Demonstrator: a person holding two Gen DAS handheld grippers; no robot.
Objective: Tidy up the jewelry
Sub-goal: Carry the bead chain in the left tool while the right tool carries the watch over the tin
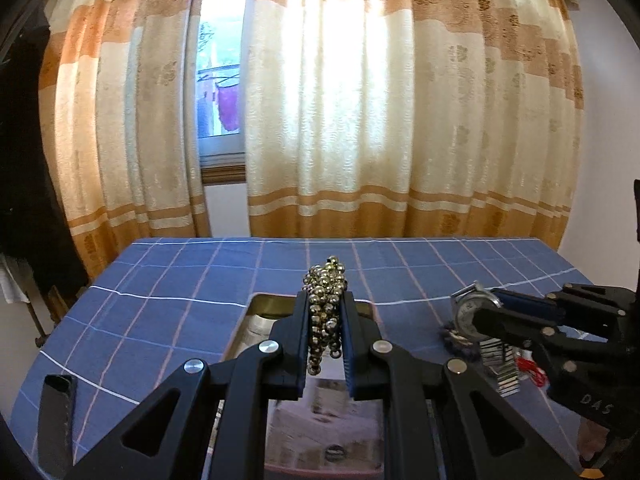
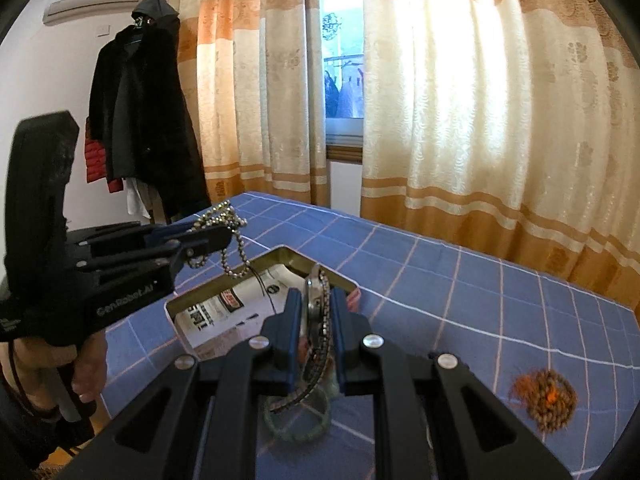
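Left gripper [image 1: 325,320] pinches a bead chain [image 1: 325,300] above the open tin [image 2: 224,300]; right gripper [image 2: 316,320] pinches a watch [image 2: 316,308] near the tin's right edge. Both are mid-carry. Next: lower each into the tin on the desk [image 2: 460,300], then spread the fingers.

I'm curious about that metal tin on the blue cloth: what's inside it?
The open tin holds printed paper with black and red markings. Its near end is hidden behind the right tool and the wristwatch it grips, so anything lying there cannot be seen.
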